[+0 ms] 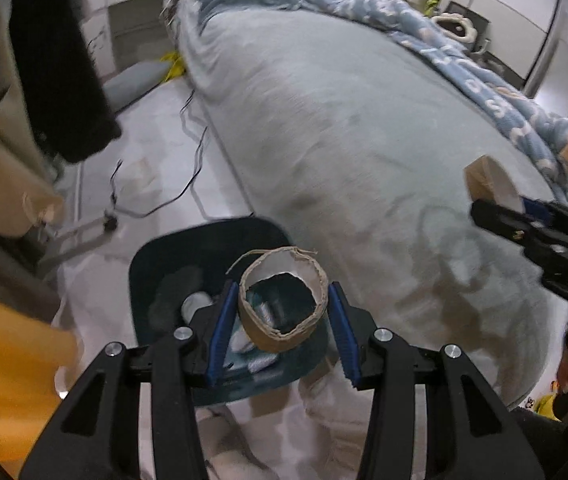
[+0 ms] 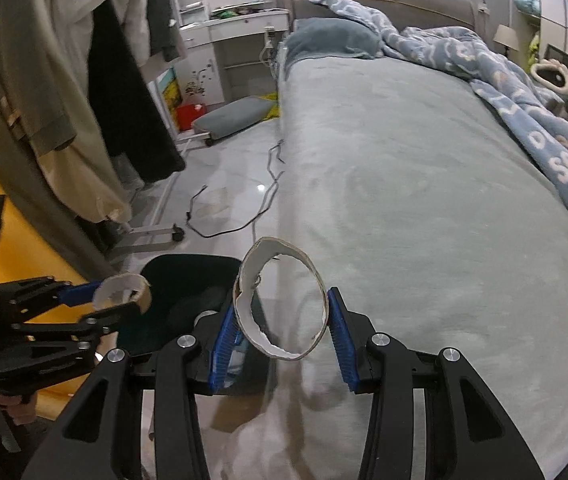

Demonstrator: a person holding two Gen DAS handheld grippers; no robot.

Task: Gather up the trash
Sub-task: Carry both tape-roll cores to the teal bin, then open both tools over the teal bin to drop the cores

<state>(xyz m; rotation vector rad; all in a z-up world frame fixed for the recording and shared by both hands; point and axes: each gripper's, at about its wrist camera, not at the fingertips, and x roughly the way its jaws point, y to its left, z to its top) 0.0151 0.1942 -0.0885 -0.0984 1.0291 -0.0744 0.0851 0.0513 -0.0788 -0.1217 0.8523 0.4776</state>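
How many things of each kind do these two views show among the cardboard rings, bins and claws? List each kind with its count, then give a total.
Cardboard rings: 2 (ring in left claw, ring in right claw)
Bins: 1 (dark bin)
Claws: 2 (left claw, right claw)
Total: 5

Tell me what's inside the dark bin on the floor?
Inside the bin some whitish crumpled trash shows. The rest is hidden behind the left claw and the cardboard ring it holds above the bin.
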